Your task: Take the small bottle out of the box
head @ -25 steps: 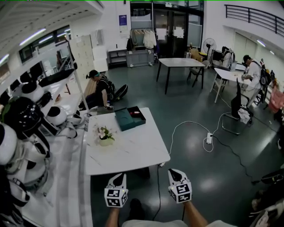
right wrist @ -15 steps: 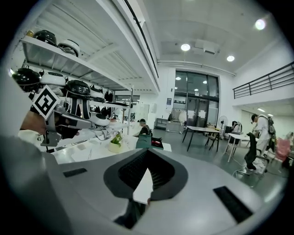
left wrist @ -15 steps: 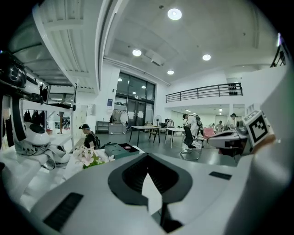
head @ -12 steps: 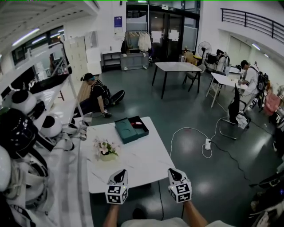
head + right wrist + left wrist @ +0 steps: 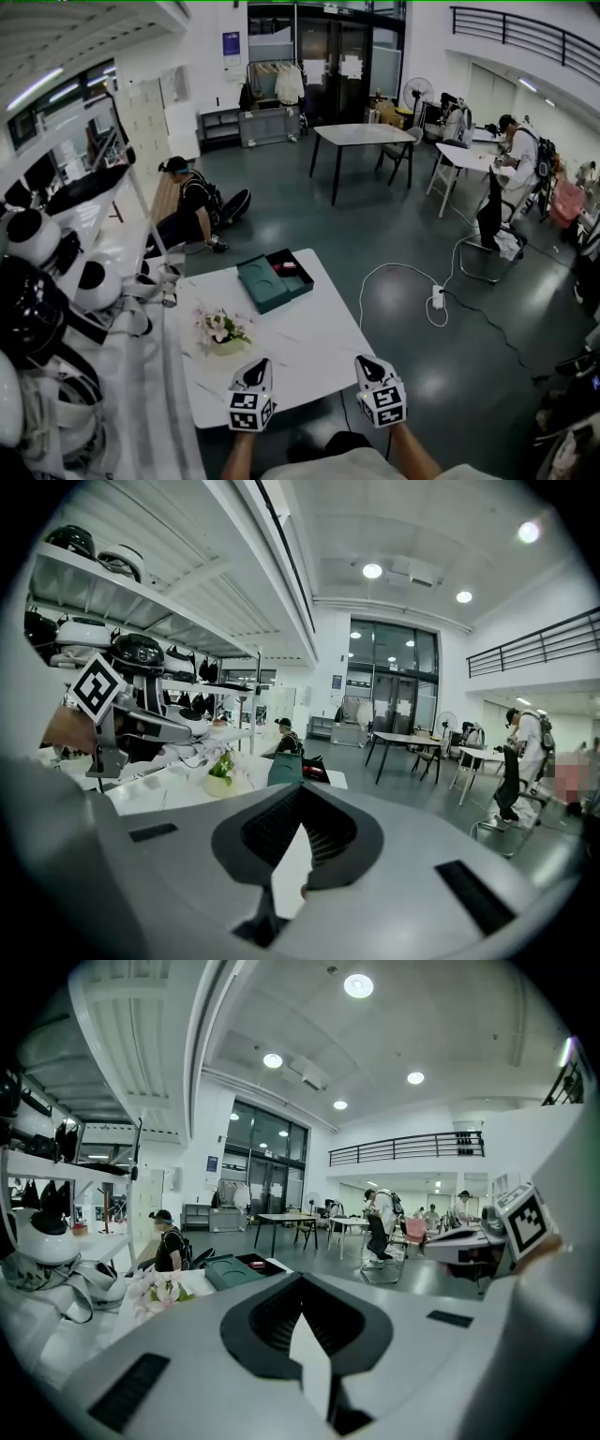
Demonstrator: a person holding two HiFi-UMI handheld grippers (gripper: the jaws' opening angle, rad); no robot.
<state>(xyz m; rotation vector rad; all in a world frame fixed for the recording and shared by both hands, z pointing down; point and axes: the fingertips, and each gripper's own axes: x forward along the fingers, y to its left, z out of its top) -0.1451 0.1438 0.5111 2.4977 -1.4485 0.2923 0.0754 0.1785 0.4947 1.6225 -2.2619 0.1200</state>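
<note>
White tabletop [image 5: 309,328] lies ahead of us, and the teal box [image 5: 262,284] sits open near its far edge, about 12 o'clock from our left gripper [image 5: 252,368] and 11 o'clock from our right gripper [image 5: 367,364]. We see the small bottle [image 5: 286,266] as a reddish speck inside the box's dark half. Both grippers hover at the near edge, well apart from the box, each with its jaws pressed together on nothing. A flower pot [image 5: 223,330] stands at 11 o'clock from our left gripper

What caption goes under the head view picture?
Left hand-held gripper and right hand-held gripper face a table with a box and flowers.
</note>
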